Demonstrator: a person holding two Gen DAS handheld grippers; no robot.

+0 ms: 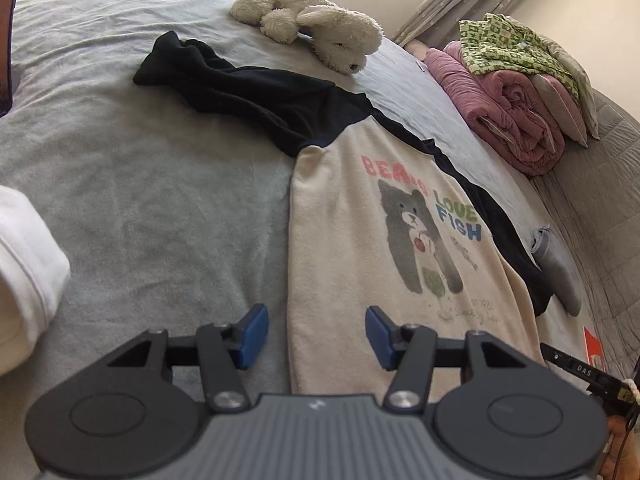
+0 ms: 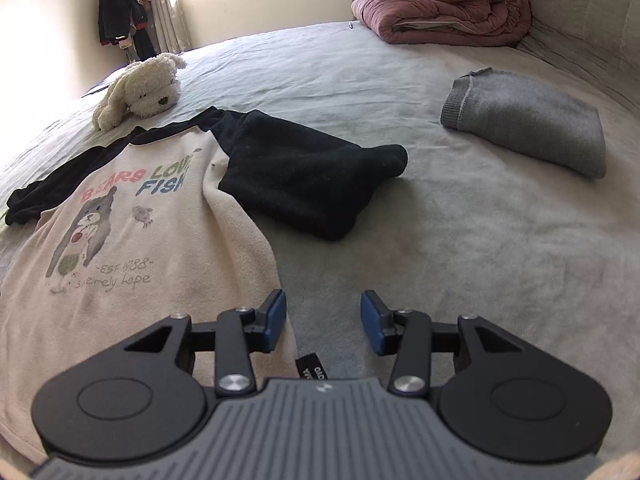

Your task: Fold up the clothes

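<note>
**A:** Starting at the left of the left wrist view: a white sleeve (image 1: pixel 28 264) pokes in at the edge, over the grey bed sheet (image 1: pixel 140 200). The left gripper (image 1: pixel 316 334) hangs above the bed with its blue fingers (image 1: pixel 254 334) apart and nothing clamped; the left edge of the cream sweatshirt (image 1: pixel 360 248) runs between them.

**B:** And that sweatshirt lies flat, print side up, a bear and coloured lettering on the chest. Its left black sleeve (image 1: pixel 224 84) stretches away across the sheet, crumpled, towards the white plush dog (image 1: pixel 316 24).

**A:** Further right, a pink quilt (image 1: pixel 516 116) is rolled up near the headboard, a green patterned cloth (image 1: pixel 512 48) on top.

**B:** Over to the right wrist view. The plush dog sits top left, just beyond the collar. The right black sleeve (image 2: pixel 308 176) is bunched up beside the sweatshirt's body, resting on the sheet.

**A:** The right gripper (image 2: pixel 323 322) hovers at the sweatshirt's lower right hem. Fingers (image 2: pixel 276 320) parted, gripping nothing; the left pad sits over the hem's edge, the right one over bare sheet. A small black label (image 2: pixel 310 368) shows just below.

**B:** Well apart to the right lies a folded grey garment (image 2: pixel 528 128).
</note>
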